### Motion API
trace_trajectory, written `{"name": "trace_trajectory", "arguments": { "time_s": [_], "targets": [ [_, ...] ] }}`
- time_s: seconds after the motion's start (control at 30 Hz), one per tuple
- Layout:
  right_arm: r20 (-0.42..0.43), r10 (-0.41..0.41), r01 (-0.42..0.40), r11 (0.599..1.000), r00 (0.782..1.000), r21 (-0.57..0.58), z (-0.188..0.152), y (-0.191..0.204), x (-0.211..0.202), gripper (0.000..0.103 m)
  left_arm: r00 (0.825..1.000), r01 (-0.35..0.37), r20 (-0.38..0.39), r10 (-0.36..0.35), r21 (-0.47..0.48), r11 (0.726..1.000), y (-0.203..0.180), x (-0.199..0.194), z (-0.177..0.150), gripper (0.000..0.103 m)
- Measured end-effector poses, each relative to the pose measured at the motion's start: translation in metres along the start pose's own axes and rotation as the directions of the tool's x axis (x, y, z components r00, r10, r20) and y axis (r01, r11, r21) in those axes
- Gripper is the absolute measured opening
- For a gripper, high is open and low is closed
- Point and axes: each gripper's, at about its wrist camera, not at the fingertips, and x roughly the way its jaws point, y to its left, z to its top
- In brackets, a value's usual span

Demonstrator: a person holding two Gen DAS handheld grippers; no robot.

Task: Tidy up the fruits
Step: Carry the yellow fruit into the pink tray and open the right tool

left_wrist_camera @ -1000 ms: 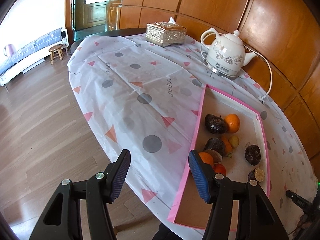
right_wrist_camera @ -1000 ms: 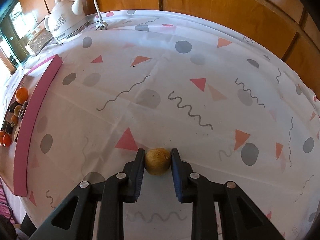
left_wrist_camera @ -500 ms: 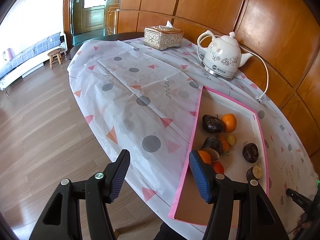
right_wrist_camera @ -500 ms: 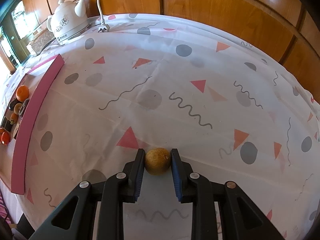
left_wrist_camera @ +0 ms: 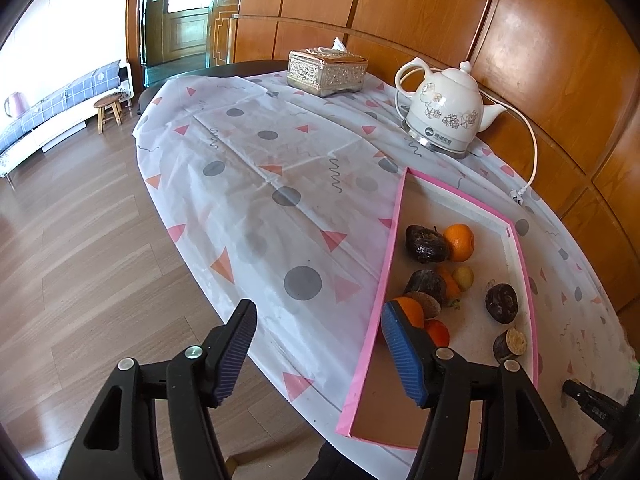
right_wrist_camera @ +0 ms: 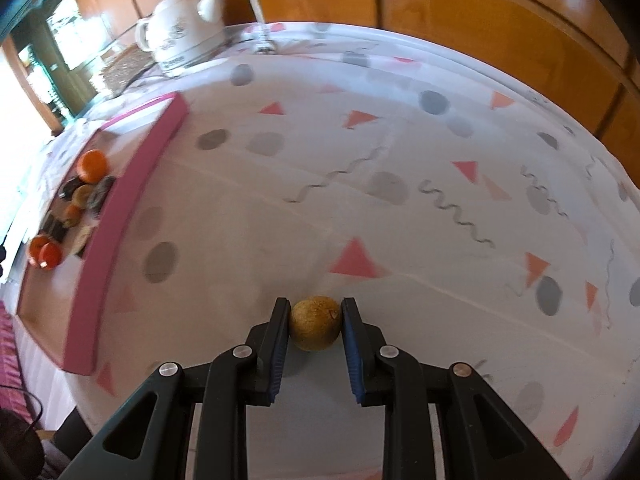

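Right gripper (right_wrist_camera: 315, 312) clamped on a round brown fruit (right_wrist_camera: 315, 322), raised over the patterned tablecloth (right_wrist_camera: 400, 200), right of the pink-rimmed tray (right_wrist_camera: 120, 216). Left gripper (left_wrist_camera: 316, 330) spread wide, grasping nothing, at the tray's near left edge; oranges (left_wrist_camera: 459, 242) and dark fruits (left_wrist_camera: 425, 243) inside the tray

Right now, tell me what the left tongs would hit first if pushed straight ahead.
Probably the tablecloth: the open left tongs hang over the table's near edge, pointing across bare cloth. The pink-rimmed tray lies just right of that line. Depth is uncertain.
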Motion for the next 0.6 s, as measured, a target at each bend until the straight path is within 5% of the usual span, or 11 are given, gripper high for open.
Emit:
{"name": "trace_trajectory", "arguments": {
  "time_s": [0.23,0.6],
  "targets": [
    [0.029,0.108,-0.105,0.992,0.994,-0.075,0.010,0.041,-0.013,0.025,1.000,0.001,-0.004,-0.001,-0.006,1.000,0.003,0.002,-0.001,0.065],
    [0.053,0.305,-0.280,0.920,0.951,-0.274,0.031,0.139,-0.032,0.025,1.000,-0.010,0.001,0.010,-0.036,0.999,0.014,0.005,0.004,0.065]
  ]
}}
